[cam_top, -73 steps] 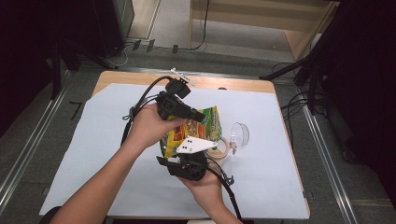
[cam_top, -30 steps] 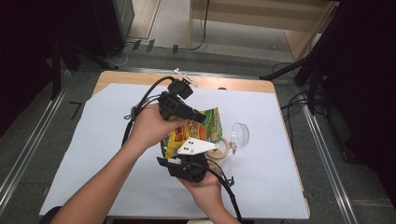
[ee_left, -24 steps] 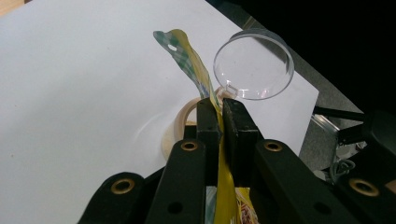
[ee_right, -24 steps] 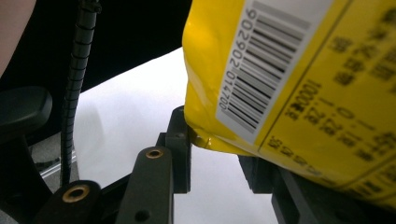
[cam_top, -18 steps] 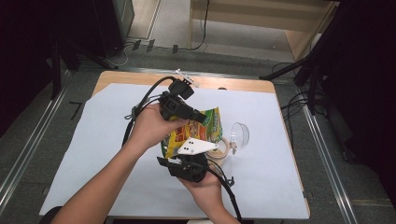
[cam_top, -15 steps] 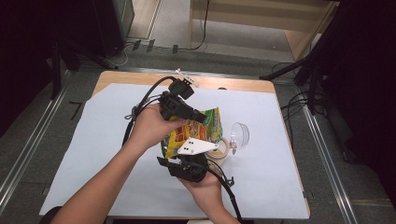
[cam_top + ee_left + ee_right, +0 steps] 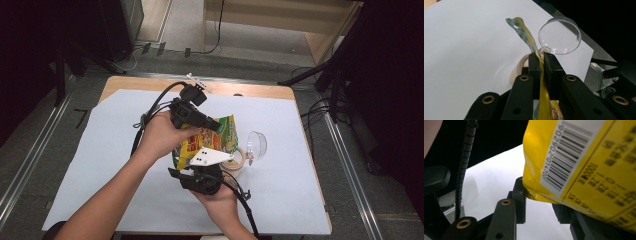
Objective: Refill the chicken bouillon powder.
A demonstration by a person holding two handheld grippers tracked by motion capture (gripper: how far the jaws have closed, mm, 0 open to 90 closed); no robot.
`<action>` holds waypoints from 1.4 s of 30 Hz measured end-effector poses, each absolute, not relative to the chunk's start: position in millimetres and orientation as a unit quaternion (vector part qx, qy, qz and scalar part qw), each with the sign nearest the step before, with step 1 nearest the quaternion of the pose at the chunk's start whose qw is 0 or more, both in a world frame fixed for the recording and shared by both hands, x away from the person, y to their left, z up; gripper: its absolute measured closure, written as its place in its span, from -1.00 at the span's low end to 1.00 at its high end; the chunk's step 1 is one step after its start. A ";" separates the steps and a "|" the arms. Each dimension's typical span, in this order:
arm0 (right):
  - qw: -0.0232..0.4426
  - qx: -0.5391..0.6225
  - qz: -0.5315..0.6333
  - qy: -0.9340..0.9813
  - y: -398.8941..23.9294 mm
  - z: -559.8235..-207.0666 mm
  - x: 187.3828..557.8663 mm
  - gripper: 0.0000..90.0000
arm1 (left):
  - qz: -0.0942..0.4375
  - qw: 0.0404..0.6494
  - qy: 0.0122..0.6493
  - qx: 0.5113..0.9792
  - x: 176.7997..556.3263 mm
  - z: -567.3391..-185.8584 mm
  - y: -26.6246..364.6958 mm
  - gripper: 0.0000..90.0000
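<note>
A yellow snack bag (image 7: pixel 216 136) hangs above the white sheet, held between both grippers. My left gripper (image 7: pixel 212 125) comes in from the left and is shut on the bag's flat top seam (image 7: pixel 526 37), which sticks out past the jaws (image 7: pixel 539 56). My right gripper (image 7: pixel 196 170), with its white three-cornered plate (image 7: pixel 207 156), sits under the bag. In the right gripper view the bag's lower corner (image 7: pixel 574 170), with its barcode, lies between the jaws (image 7: pixel 540 200). The left pad (image 7: pixel 520 195) touches it and the right jaw is partly hidden behind it.
A roll of tape (image 7: pixel 239 159) lies on the white sheet (image 7: pixel 100 165) just right of the bag, also seen as a tape roll (image 7: pixel 517 70) below the left jaws. A clear plastic cup (image 7: pixel 256 145) lies beside it. Cables trail from both grippers.
</note>
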State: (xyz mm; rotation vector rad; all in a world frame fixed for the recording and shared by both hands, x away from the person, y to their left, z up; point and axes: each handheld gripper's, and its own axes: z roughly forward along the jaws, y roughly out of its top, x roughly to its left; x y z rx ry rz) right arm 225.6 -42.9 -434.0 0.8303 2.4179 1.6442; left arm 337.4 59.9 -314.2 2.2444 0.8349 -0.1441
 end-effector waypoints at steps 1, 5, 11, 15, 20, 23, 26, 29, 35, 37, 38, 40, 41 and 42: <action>0.051 0.273 0.540 0.794 -42.9 -434.0 225.7 0.53 | -0.056 0.363 0.324 0.872 337.3 -314.2 59.9 0.90; 0.052 0.272 0.541 0.794 -42.8 -434.0 225.7 0.53 | -0.055 0.364 0.322 0.872 336.6 -313.7 60.0 0.90; 0.052 0.270 0.540 0.795 -42.8 -433.8 225.6 0.55 | -0.053 0.366 0.320 0.872 335.7 -313.0 59.9 0.90; 0.052 0.271 0.540 0.795 -42.9 -433.8 225.7 0.56 | -0.052 0.367 0.320 0.872 335.3 -312.8 59.4 0.90; 0.052 0.271 0.540 0.795 -42.9 -434.0 225.8 0.56 | -0.053 0.364 0.320 0.873 336.0 -313.2 59.3 0.90; 0.051 0.271 0.540 0.795 -42.9 -434.0 225.8 0.56 | -0.052 0.364 0.320 0.873 336.1 -313.3 59.3 0.90; 0.051 0.270 0.540 0.795 -42.9 -433.9 225.9 0.56 | -0.052 0.364 0.321 0.873 335.9 -313.2 59.4 0.90; 0.052 0.270 0.540 0.796 -42.8 -433.8 225.6 0.56 | -0.052 0.366 0.321 0.872 335.7 -313.4 59.8 0.90; 0.051 0.269 0.539 0.796 -43.0 -433.8 225.7 0.56 | -0.055 0.367 0.321 0.871 336.1 -313.9 59.8 0.90; 0.051 0.269 0.539 0.797 -43.0 -433.8 225.8 0.56 | -0.055 0.367 0.321 0.871 336.2 -313.9 59.8 0.90; 0.051 0.269 0.539 0.797 -43.0 -433.7 225.8 0.56 | -0.056 0.368 0.321 0.871 336.3 -314.0 59.9 0.90; 0.051 0.269 0.539 0.797 -43.0 -433.8 225.8 0.56 | -0.055 0.366 0.321 0.871 336.2 -313.9 59.9 0.90; 0.051 0.269 0.539 0.797 -42.9 -433.8 225.8 0.56 | -0.055 0.366 0.321 0.872 336.2 -313.9 59.9 0.90; 0.051 0.269 0.539 0.796 -42.8 -433.8 225.7 0.56 | -0.055 0.366 0.321 0.871 336.2 -313.9 60.0 0.90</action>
